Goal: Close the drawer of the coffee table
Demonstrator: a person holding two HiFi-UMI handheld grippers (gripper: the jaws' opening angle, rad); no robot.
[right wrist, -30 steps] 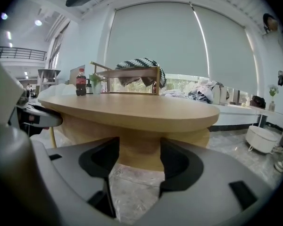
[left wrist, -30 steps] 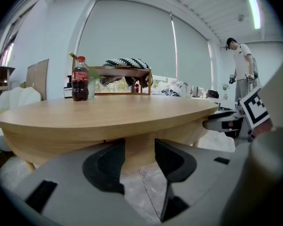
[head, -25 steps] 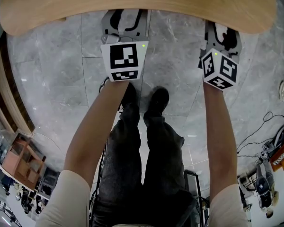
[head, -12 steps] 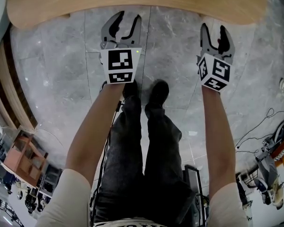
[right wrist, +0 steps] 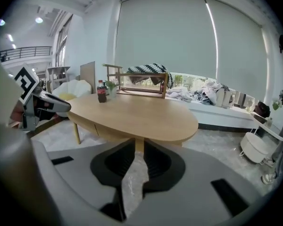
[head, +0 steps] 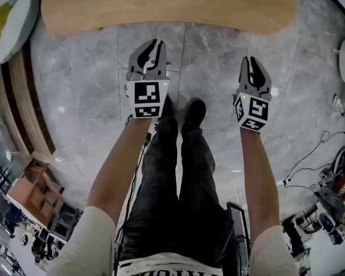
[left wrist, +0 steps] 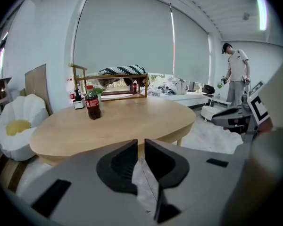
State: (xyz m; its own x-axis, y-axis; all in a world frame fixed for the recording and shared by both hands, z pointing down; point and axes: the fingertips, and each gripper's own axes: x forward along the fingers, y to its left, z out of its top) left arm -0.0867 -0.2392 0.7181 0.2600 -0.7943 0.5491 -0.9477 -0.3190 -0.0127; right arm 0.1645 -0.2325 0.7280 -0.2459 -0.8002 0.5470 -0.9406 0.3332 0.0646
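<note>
Both arms hang at mid frame in the head view, pulled back from the coffee table [head: 161, 7], whose wooden surface fills the upper part of the picture. The left hand-held gripper [head: 154, 45] has just been closing and now stands narrow, a thin slit between its pads with only the grey floor [head: 213, 45] showing through. The right hand-held gripper [head: 252, 62] has done the same and is equally narrow and empty. The drawer cannot be picked out as a separate front. In the right gripper view, the band under the tabletop [right wrist: 104, 129], left of centre, looks flush, and nothing juts from beneath the table edge, so it is probably pushed in.

The main risk is a drawer that sits almost home and rolls back out, since neither tool touches it to hold it there. A second push with jaws this narrow could skid off the front, jolt the table and tip the cola bottle [left wrist: 92, 102] standing on it.
</note>
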